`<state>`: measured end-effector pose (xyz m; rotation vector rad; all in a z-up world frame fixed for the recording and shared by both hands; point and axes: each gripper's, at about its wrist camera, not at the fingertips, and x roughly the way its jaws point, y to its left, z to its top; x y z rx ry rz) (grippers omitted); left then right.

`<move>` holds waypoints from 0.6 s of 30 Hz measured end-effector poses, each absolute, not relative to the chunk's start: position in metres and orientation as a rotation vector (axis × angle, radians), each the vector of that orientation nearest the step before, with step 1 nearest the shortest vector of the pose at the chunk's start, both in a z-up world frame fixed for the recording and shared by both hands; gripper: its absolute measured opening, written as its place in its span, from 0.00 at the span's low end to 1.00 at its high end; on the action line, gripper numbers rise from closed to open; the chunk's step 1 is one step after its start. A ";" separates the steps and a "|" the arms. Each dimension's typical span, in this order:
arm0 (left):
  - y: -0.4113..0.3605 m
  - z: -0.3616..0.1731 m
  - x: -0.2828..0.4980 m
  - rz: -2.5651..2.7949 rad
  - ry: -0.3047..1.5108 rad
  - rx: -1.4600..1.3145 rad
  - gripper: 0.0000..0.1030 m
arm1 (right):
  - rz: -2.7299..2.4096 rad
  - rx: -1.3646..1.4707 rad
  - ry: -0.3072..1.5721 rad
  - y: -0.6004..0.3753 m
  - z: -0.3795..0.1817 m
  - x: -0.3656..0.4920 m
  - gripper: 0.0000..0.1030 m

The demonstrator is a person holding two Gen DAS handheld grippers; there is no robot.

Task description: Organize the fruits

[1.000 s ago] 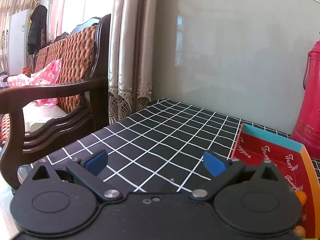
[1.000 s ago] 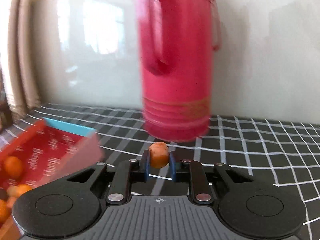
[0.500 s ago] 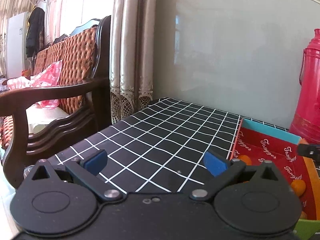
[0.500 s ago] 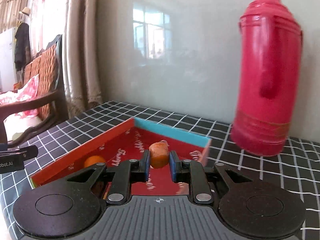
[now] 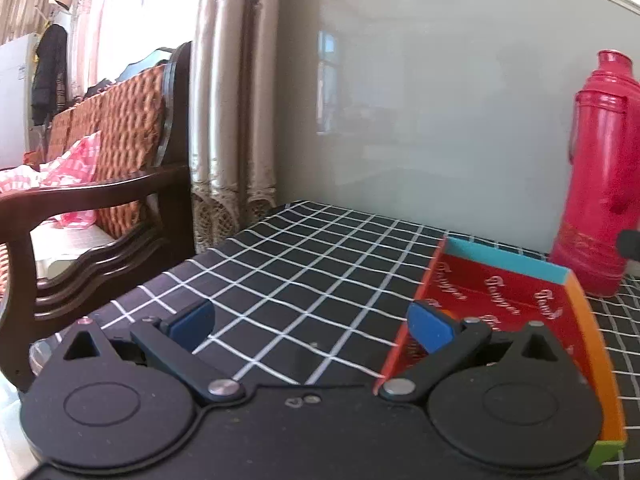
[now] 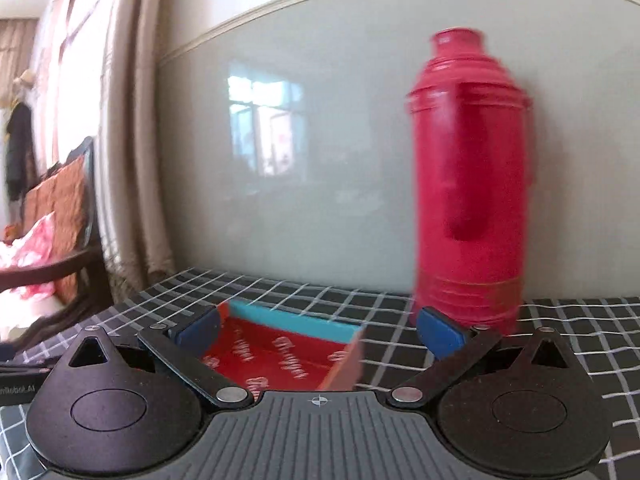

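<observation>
Your right gripper [image 6: 318, 330] hovered level over the red box [image 6: 280, 354], fingers spread wide and empty. Your left gripper [image 5: 310, 322] waited beside the box [image 5: 500, 300], low over the counter [image 5: 300, 264], equally wide, holding nothing.

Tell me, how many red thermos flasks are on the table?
1. The red thermos stands upright on the checked tablecloth by the wall, just beyond the far right corner of the tray. Another could be hidden outside these views.
</observation>
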<state>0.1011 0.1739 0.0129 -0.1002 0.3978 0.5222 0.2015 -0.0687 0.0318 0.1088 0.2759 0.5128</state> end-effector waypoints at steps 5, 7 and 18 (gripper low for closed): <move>0.145 0.026 0.096 0.449 0.372 -0.105 0.94 | 0.455 0.142 0.256 -0.111 0.050 0.179 1.00; 0.130 0.030 0.085 0.407 0.371 -0.111 0.94 | 0.438 0.143 0.276 -0.129 0.053 0.159 1.00; 0.057 0.043 -0.016 0.273 0.359 -0.061 0.94 | 0.321 0.002 0.308 -0.191 0.051 0.006 1.00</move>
